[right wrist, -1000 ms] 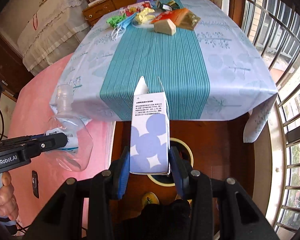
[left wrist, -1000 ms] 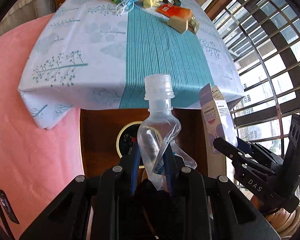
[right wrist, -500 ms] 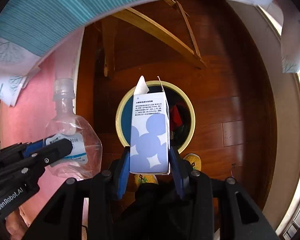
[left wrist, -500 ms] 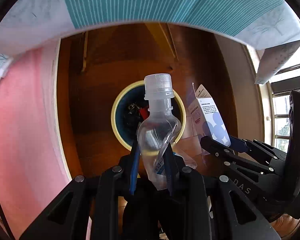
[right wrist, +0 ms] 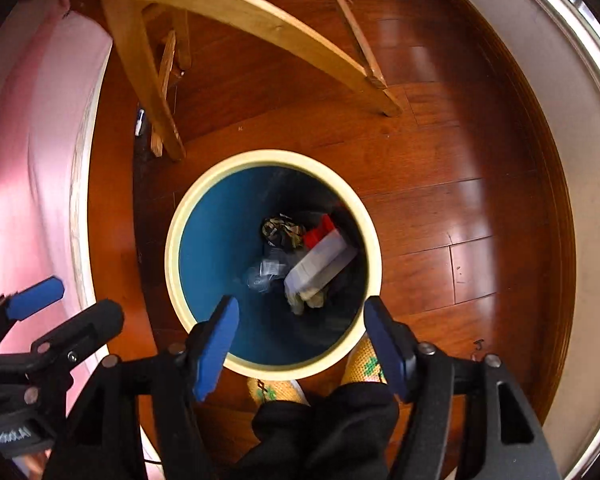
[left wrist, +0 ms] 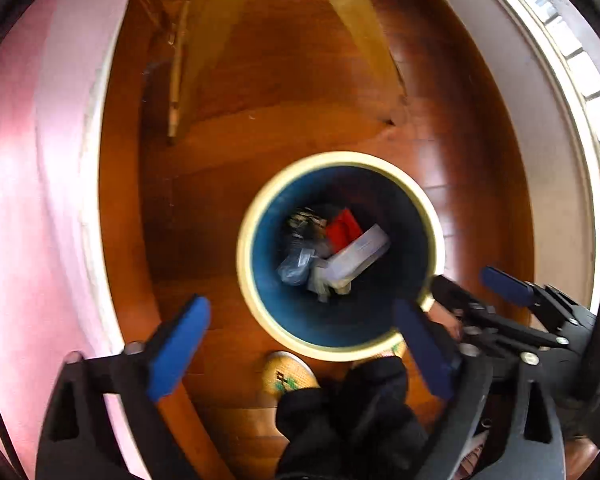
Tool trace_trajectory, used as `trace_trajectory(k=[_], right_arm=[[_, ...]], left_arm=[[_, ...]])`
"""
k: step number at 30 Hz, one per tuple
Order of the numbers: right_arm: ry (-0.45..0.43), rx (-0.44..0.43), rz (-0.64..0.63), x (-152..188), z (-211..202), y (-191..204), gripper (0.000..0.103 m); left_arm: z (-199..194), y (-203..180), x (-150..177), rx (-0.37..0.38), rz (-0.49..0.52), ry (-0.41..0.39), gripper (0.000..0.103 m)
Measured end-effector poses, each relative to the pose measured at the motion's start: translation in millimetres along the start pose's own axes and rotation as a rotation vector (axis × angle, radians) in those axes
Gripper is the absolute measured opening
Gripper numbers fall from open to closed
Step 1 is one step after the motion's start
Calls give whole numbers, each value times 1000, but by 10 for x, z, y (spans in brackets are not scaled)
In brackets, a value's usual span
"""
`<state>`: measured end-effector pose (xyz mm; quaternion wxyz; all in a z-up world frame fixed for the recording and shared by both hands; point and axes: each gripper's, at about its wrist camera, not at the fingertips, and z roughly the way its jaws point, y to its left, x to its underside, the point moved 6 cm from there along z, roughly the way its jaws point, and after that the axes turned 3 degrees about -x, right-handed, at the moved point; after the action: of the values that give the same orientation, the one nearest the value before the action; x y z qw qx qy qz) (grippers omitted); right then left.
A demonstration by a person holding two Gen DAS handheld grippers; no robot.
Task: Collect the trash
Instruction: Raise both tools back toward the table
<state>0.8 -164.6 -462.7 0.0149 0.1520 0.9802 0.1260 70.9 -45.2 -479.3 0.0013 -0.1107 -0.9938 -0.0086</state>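
The reddish-brown polished plank floor [right wrist: 420, 184] filled most of both views and carried window glare on its right side. A pink fabric expanse with a pale edge [right wrist: 32, 152] lay along the left, and a pale curved wall base [right wrist: 580, 184] ran along the right. Light wooden table legs and braces [right wrist: 260, 24] stood at the far side.

A round waste bin with a cream rim and blue inner wall [right wrist: 204, 248] stood on the floor, directly below both tools. Inside it lay the collected trash: a white-and-lilac carton [right wrist: 320, 260] on top, a crumpled clear plastic bottle [right wrist: 266, 274] to its left, a red wrapper [right wrist: 320, 230] and a dark patterned wrapper [right wrist: 282, 228] beyond.

The left gripper [left wrist: 300, 350] was spread wide and held nothing. The right gripper [right wrist: 304, 342] was likewise spread wide and empty, both positioned above the near rim. Yellow woven slippers [right wrist: 274, 390] showed at the near edge, touching or just beside the bin; blur prevented a firmer finding.
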Motion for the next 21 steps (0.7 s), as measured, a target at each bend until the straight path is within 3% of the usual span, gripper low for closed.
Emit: trace_trajectory(k=[8,21], right_arm=[[-22,-7,4,-8,-314,21,66],[-41,-22,-9,35,-1162,398,66]], left_arm=[[-292,126,-13,-13,-42,-21,95],[-1331,286,68,-6,-66,-82,95]])
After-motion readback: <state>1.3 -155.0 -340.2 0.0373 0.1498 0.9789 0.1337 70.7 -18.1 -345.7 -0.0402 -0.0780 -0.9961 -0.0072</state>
